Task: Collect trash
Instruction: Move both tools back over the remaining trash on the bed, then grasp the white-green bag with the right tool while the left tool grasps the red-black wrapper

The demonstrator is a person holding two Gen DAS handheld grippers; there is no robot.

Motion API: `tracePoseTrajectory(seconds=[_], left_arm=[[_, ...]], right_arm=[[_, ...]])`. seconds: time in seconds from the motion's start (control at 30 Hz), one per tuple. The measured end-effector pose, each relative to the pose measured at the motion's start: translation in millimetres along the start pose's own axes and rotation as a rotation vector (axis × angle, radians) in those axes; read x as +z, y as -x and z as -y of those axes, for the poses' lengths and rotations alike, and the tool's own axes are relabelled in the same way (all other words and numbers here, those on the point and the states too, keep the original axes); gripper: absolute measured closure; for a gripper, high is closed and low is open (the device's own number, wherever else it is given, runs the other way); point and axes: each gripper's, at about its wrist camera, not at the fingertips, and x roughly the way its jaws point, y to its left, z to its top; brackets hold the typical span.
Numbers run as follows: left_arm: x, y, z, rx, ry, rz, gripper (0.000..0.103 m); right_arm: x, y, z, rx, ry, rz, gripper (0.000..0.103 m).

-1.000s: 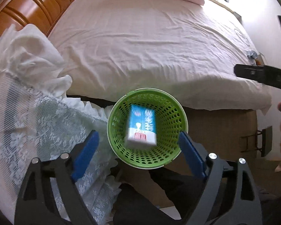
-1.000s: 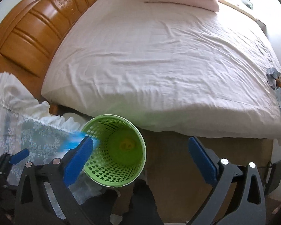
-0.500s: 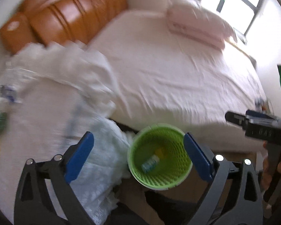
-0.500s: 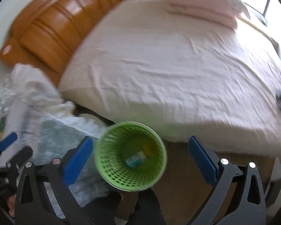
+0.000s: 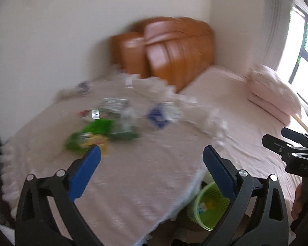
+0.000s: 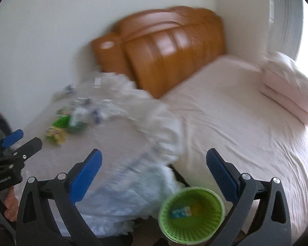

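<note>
Both views are motion-blurred. A green perforated waste basket (image 6: pixel 192 215) stands on the floor between table and bed, with a blue-white carton (image 6: pixel 180 211) and something yellow inside; it also shows in the left wrist view (image 5: pixel 207 211). A heap of trash, green and yellow wrappers (image 5: pixel 92 137), clear plastic and a blue packet (image 5: pixel 158 119), lies on the lace-covered table (image 5: pixel 133 174); the heap also shows in the right wrist view (image 6: pixel 65 125). My left gripper (image 5: pixel 152 160) is open and empty above the table. My right gripper (image 6: pixel 154 164) is open and empty above the table's edge.
A bed with a pink sheet (image 6: pixel 236 123), a wooden headboard (image 6: pixel 164 47) and folded pink pillows (image 6: pixel 287 88) fills the right. A white wall is behind. A window (image 5: pixel 306 57) is at the far right.
Both grippers have swung up and left, away from the basket and toward the table. The carton that was falling now lies in the basket. The trash heap has come into view.
</note>
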Motion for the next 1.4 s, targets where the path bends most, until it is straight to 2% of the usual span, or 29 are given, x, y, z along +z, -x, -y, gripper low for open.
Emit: tracePoseTrajectory(seconds=[0.17,0.33,0.67,0.9,1.03,1.2,1.4], left_arm=[[-17.7,7.6,-65.0,0.091,0.096,-0.022,0.008],[-30.6,9.7,-96.6,0.141,0.140,-0.035,0.008],[-36.1,-16.6,-123.8,0.148,0.179,-0.088,0.008],[-35.7,-27.6,-140.1,0.154,0.186,-0.095,0.008],[-32.6,-35.1,-148.6,0.155,0.182,-0.099,0.008],[-23.9,-47.1,-155.9,0.153,0.152,-0.101,0.008],[-4.7,-63.4,-169.7,0.127,0.135,-0.095,0.008]], right_arm=[[6.2,-17.9,-60.7,0.115,0.074,-0.020,0.002],[7.8,-37.0,-105.1,0.166,0.116,-0.054,0.002],[1.7,-55.2,-126.1,0.189,0.123,-0.097,0.002],[18.1,-105.8,-163.1,0.214,0.163,-0.141,0.003],[33.1,-149.5,-186.0,0.231,0.107,-0.192,0.013],[47.8,-209.2,-202.3,0.195,-0.014,-0.287,0.025],[44.0,-241.4,-208.1,0.162,-0.089,-0.365,0.050]])
